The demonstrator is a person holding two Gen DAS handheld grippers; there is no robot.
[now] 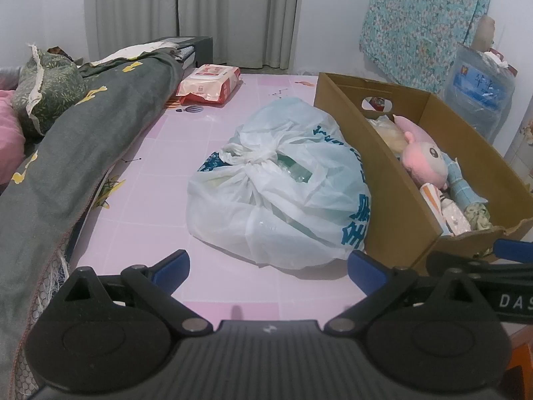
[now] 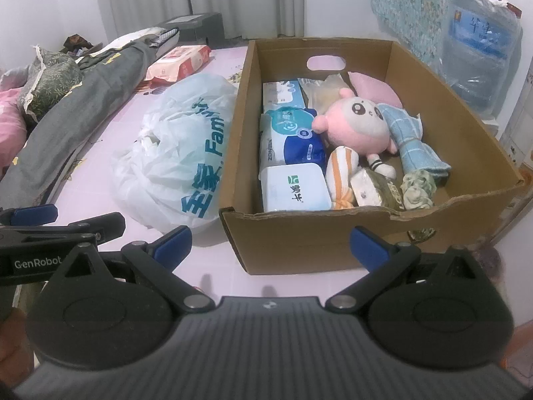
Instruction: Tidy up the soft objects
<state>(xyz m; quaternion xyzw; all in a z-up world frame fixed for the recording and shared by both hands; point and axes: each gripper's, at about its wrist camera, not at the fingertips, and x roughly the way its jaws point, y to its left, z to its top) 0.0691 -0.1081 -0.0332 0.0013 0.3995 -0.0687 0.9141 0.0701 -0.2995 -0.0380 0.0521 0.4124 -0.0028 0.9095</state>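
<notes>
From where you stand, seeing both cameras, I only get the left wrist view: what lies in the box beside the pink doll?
Observer: Down the box's left side sit tissue packs and a white case.
Operator: Anything near the front wall? It's hidden from me.
Observer: A striped orange roll lies there, right of the case.
Operator: And the doll, face up?
Observer: Yes, the doll lies face up, touching a blue cloth.
Operator: Is the other gripper holding something?
Observer: No, the right gripper is open before the box.
</notes>
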